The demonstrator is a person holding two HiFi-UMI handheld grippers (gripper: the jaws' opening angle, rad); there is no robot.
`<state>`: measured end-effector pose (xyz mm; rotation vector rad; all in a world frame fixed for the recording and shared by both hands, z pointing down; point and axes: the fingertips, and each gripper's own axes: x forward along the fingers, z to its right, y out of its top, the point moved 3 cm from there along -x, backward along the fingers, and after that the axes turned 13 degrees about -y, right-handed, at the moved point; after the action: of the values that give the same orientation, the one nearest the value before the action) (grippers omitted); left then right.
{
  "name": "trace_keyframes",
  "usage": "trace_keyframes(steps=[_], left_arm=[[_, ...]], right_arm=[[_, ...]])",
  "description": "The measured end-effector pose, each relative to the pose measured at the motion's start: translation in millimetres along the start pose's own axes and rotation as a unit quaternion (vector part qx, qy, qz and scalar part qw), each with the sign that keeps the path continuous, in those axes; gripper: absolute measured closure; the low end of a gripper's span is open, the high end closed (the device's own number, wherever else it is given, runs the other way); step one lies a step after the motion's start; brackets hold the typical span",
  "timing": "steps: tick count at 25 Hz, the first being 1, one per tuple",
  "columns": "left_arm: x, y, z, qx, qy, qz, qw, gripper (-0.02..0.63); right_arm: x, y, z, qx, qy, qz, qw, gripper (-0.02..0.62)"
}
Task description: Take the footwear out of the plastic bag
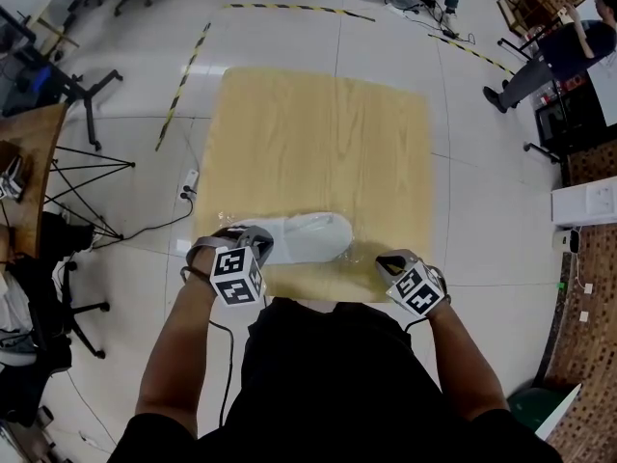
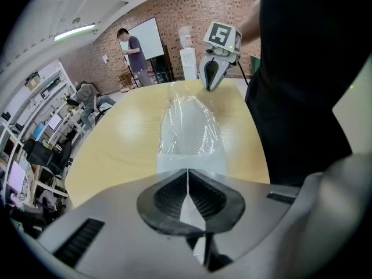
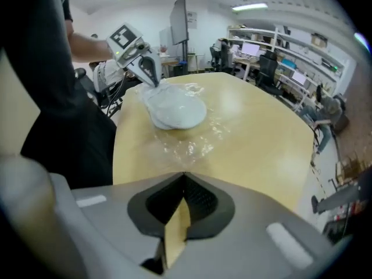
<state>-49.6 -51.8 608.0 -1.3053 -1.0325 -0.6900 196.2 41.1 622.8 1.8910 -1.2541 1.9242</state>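
A white slipper [image 1: 307,237] lies sole-up in a clear plastic bag [image 1: 364,254] near the front edge of the wooden table [image 1: 318,133]. My left gripper [image 1: 253,246] is at the slipper's left end. In the left gripper view its jaws [image 2: 187,170] are shut on white material of that end, and the ribbed sole [image 2: 190,133] stretches ahead under crinkled film. My right gripper [image 1: 389,261] is shut at the bag's right end. In the right gripper view crumpled film [image 3: 187,147] lies just ahead of the closed tips [image 3: 184,174]. I cannot tell whether any film is caught.
Office chairs [image 1: 82,90] and a desk [image 1: 24,152] stand at the left. Cables and a power strip [image 1: 189,183] lie on the floor beside the table. A person [image 1: 545,61] stands at the far right. Brick wall and a whiteboard [image 2: 148,38] are behind.
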Motion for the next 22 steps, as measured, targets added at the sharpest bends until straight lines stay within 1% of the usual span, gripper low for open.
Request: trace_keyframes(steps=[2, 3, 4, 5, 7, 9, 10, 11, 12, 14, 15, 18, 20, 21, 22], left_arm=[[-1, -1, 0, 0.002, 0.003, 0.0, 1.0, 0.592], [-2, -1, 0, 0.002, 0.003, 0.0, 1.0, 0.591], [-3, -1, 0, 0.002, 0.003, 0.001, 1.0, 0.591], [-4, 0, 0, 0.002, 0.002, 0.002, 1.0, 0.587], [-9, 5, -1, 0.002, 0.003, 0.011, 0.9999, 0.564], [-15, 15, -3, -0.003, 0.006, 0.029, 0.9996, 0.546], [-17, 20, -5, -0.009, 0.004, 0.04, 0.9992, 0.543], [-17, 26, -5, -0.017, -0.001, 0.05, 0.9986, 0.535], [-16, 30, -5, -0.026, -0.01, 0.056, 0.998, 0.522], [-10, 34, -3, -0.04, -0.025, 0.057, 0.9973, 0.489], [-7, 34, -2, -0.042, -0.028, 0.054, 0.9972, 0.486], [0, 36, -2, -0.05, -0.027, 0.054, 0.9969, 0.488], [3, 36, -4, -0.054, -0.019, 0.052, 0.997, 0.502], [4, 36, -4, -0.056, -0.016, 0.051, 0.997, 0.508], [5, 36, -5, -0.058, -0.012, 0.05, 0.997, 0.514]], right_arm=[[-5, 5, 13, 0.088, -0.002, 0.019, 0.996, 0.594], [-7, 12, 18, 0.138, 0.003, 0.034, 0.99, 0.594], [-7, 21, 23, 0.19, 0.013, 0.048, 0.981, 0.591], [-6, 30, 27, 0.241, 0.027, 0.059, 0.968, 0.582], [1, 45, 33, 0.333, 0.058, 0.066, 0.939, 0.556], [11, 55, 37, 0.396, 0.083, 0.063, 0.912, 0.529], [16, 59, 38, 0.415, 0.092, 0.058, 0.903, 0.528], [21, 60, 39, 0.427, 0.098, 0.052, 0.898, 0.523], [26, 61, 39, 0.432, 0.103, 0.045, 0.895, 0.516], [33, 64, 36, 0.436, 0.115, 0.035, 0.892, 0.5], [35, 66, 33, 0.439, 0.124, 0.033, 0.889, 0.495], [39, 72, 27, 0.449, 0.145, 0.031, 0.881, 0.473], [43, 74, 24, 0.45, 0.151, 0.025, 0.88, 0.462], [44, 75, 22, 0.449, 0.155, 0.022, 0.88, 0.462], [44, 76, 21, 0.448, 0.158, 0.021, 0.88, 0.484]])
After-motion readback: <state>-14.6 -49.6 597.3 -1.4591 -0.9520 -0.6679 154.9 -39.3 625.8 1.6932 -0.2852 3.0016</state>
